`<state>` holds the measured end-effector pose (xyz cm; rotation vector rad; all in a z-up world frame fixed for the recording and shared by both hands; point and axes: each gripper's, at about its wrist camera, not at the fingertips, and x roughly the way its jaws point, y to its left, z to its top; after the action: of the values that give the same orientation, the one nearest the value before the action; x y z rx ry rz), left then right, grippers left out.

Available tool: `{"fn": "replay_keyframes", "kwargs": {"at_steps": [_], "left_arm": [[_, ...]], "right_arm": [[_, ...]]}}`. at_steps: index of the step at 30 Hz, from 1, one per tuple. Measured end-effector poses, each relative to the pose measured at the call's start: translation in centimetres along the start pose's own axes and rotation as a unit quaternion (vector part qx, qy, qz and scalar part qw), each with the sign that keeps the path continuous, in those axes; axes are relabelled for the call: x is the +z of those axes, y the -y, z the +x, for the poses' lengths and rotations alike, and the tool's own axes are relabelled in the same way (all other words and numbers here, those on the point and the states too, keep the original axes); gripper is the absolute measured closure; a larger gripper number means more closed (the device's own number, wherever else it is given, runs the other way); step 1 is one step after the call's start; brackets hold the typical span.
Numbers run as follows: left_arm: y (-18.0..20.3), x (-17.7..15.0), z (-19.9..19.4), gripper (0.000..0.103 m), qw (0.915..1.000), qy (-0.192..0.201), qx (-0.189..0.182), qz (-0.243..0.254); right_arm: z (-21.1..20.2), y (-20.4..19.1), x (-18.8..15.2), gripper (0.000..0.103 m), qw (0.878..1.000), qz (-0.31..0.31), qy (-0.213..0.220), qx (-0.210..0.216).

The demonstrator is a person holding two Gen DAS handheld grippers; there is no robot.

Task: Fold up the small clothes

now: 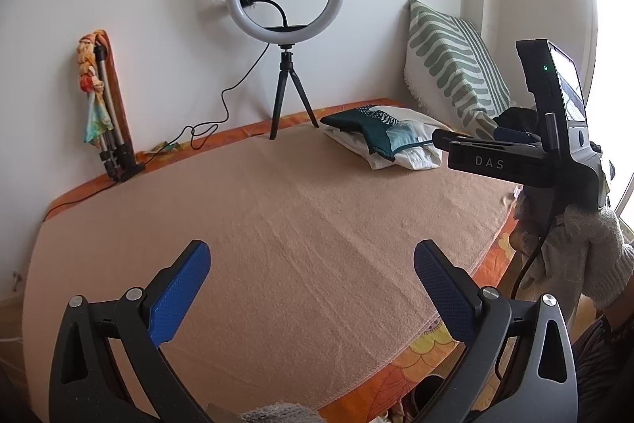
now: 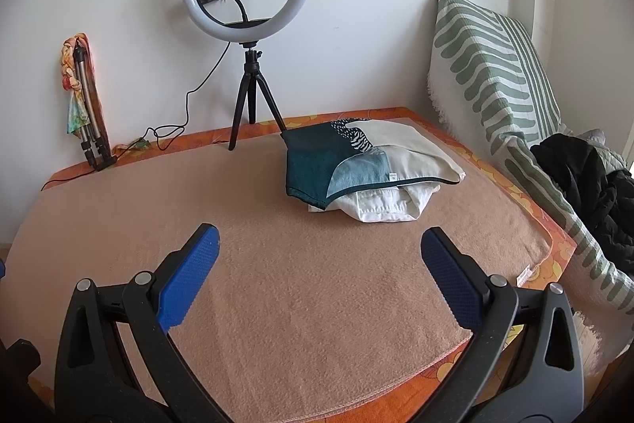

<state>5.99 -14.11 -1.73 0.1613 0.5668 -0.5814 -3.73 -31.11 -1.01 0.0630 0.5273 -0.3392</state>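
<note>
A stack of folded clothes (image 2: 368, 165) lies at the far right of a tan blanket (image 2: 297, 288): a teal and cream patterned piece on top, a white piece (image 2: 380, 205) under it. The stack also shows in the left wrist view (image 1: 384, 137). My right gripper (image 2: 319, 252) is open and empty, held above the blanket short of the stack. My left gripper (image 1: 313, 272) is open and empty above the blanket's near part. The right gripper's body (image 1: 515, 161) shows at the right of the left wrist view, in a gloved hand.
A ring light on a tripod (image 2: 245, 26) stands at the back by the wall, its cable trailing left. A folded tripod with a scarf (image 2: 85, 98) leans at the back left. A green striped cushion (image 2: 495, 66) and a dark jacket (image 2: 586, 185) sit at the right.
</note>
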Motion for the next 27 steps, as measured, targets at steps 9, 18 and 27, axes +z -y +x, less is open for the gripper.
{"fn": "replay_keyframes", "kwargs": {"at_steps": [9,18,27], "left_arm": [[0.05,0.06,-0.13,0.001,1.0000,0.002,0.001,0.001],[0.16,0.02,-0.44,0.001,0.9999,0.013,0.003,0.007],[0.25,-0.01,-0.58,0.001,0.9999,0.014,0.003,0.009]], "right_arm": [[-0.16,0.02,0.11,0.000,1.000,0.001,0.000,0.002],[-0.14,0.01,0.11,0.000,1.000,0.002,0.000,0.002],[-0.20,-0.07,0.08,0.000,1.000,0.002,0.000,0.001]]}}
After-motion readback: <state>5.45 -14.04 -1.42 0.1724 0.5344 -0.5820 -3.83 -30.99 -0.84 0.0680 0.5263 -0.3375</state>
